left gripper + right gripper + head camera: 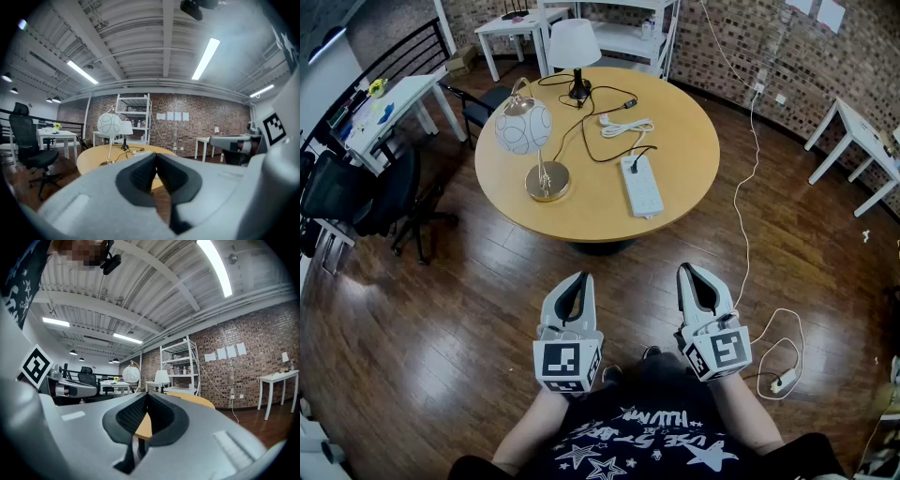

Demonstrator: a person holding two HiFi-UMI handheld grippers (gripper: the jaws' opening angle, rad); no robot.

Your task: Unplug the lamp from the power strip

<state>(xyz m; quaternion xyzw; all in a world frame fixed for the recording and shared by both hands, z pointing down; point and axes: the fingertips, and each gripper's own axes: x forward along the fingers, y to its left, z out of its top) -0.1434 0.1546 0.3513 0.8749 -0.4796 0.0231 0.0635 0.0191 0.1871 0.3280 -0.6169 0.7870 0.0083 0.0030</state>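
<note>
The white power strip point(643, 187) lies near the round table's point(694, 141) near right edge, with a black plug point(631, 169) seated in its far end. Its cord loops toward the white-shaded lamp point(575, 47) at the far edge. A globe lamp point(523, 127) stands by the left edge. The left gripper point(579, 278) and right gripper point(687, 270) hover short of the table, each with jaws closed together on nothing.

Held up on bare forearms point(532, 424), the left hand-held gripper point(580, 279) and the right hand-held gripper point(687, 272) sit side by side, apart, both pointing forward, each with jaws pressed together and nothing between them.
</note>
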